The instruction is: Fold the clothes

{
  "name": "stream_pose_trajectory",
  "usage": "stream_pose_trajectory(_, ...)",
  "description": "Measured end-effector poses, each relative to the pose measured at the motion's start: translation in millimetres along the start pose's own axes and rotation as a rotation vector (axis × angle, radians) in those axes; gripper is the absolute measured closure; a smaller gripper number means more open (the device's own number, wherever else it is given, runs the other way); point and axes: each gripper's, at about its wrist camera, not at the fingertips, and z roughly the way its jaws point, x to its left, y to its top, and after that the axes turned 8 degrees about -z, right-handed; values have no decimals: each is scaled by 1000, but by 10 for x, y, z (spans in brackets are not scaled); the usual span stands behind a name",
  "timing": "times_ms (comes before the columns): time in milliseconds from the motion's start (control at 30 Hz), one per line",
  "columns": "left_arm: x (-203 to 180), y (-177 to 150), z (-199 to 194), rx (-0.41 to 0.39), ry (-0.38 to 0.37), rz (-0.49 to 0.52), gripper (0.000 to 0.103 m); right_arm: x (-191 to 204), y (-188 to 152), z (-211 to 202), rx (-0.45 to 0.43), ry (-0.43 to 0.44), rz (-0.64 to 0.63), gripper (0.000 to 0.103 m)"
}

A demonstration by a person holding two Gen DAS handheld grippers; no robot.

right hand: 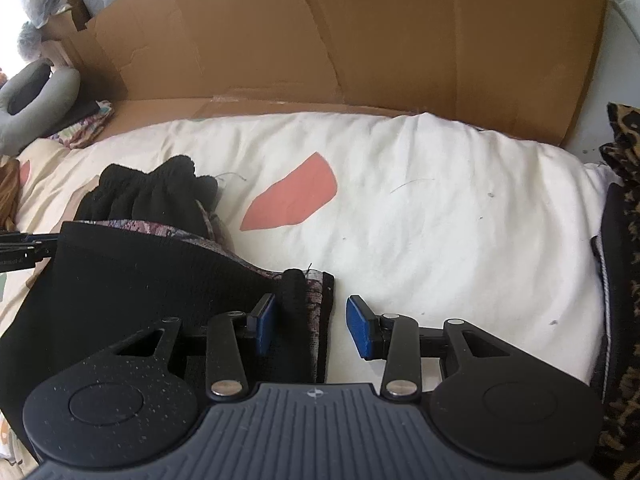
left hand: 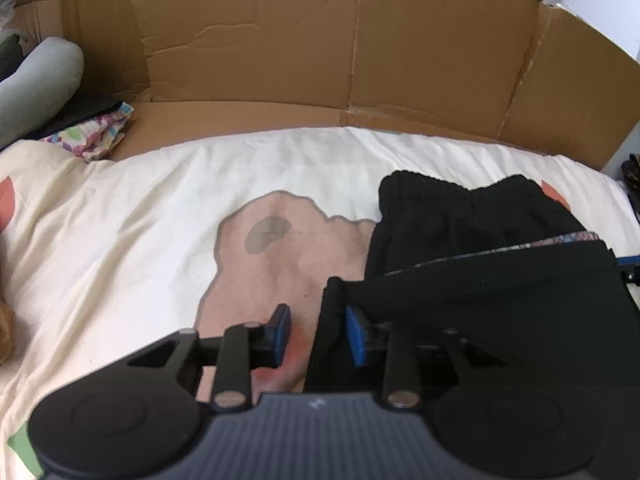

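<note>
a home bedroom: printed bedsheet [left hand: 140, 208], neck pillow [right hand: 36, 96], cardboard [left hand: 320, 40].

Black garment [left hand: 480, 280], half-folded on bedsheet [left hand: 120, 240]

Surface: we see a bed [left hand: 120, 240] under a cream sheet [right hand: 440, 220] printed with pink and coral patches.
Black garment [left hand: 480, 280]: lies on the sheet at our 3 o'clock in the left view, at 9 o'clock in the right view, its gathered waistband farthest from us.
Floral cloth [left hand: 96, 136]: on the bed at 10 o'clock, against the cardboard.
Cardboard [left hand: 360, 60]: stands along the far edge at 12 o'clock.
Leopard cloth [right hand: 624, 240]: at the 3 o'clock edge in the right view.
</note>
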Motion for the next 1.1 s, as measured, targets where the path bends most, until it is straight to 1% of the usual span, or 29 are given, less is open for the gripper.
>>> stream_pose_trajectory(200, -61, -20, 10, 4, -3, 44, 71, 51, -9, 63, 3, -4, -39, 57)
stream_pose_trajectory(233, -92, -31, 9, 2, -1, 61, 72, 62, -9, 69, 4, -7, -51, 57)
stream_pose_trajectory(333, -206, -64, 27, -2, 17, 131, 81, 84, 3, 87, 7, -11, -72, 57)
stream_pose_trajectory(367, -226, -61, 38, 2, 16, 138, 87, 86, 6, 88, 7, -10, -73, 58)
stream_pose_trajectory(400, -236, -56, 49, 8, 13, 135, 88, 88, 5, 89, 7, -9, -74, 58)
stream_pose_trajectory(467, -240, -43, 68, 18, 7, 130, 88, 92, 1, 86, 5, -8, -76, 61)
stream_pose_trajectory(567, -222, -21, 90, 34, -4, 124, 88, 104, 4, 91, 5, -7, -84, 62)
stream_pose_trajectory(600, -216, -13, 97, 39, -8, 123, 89, 108, 6, 94, 5, -5, -87, 64)
stream_pose_trajectory(633, -210, -6, 104, 44, -11, 121, 89, 108, 7, 96, 3, 1, -88, 70)
stream_pose_trajectory(667, -202, -4, 110, 47, -18, 117, 91, 111, 7, 95, 1, 13, -89, 74)
stream_pose_trajectory(700, -194, -3, 116, 50, -25, 113, 95, 120, 8, 91, -2, 21, -89, 84)
stream_pose_trajectory(733, -197, -18, 113, 45, -26, 110, 96, 129, 9, 88, -4, 29, -90, 93)
stream_pose_trajectory(800, -203, -47, 97, 34, -24, 106, 97, 149, 4, 77, -10, 32, -94, 95)
stream_pose_trajectory(867, -163, -49, 62, 29, -29, 80, 99, 169, -6, 61, -17, 26, -101, 96)
stream_pose_trajectory(933, -130, -47, 20, 20, -25, 66, 99, 144, -14, 12, -28, 20, -86, 96)
stream_pose_trajectory(1033, -69, -41, -109, -23, 4, 52, 99, 106, -20, -116, -57, -10, -89, 96)
stream_pose_trajectory(1100, -28, -37, -201, -45, 11, 36, 99, 69, -10, -216, -79, -13, -75, 96)
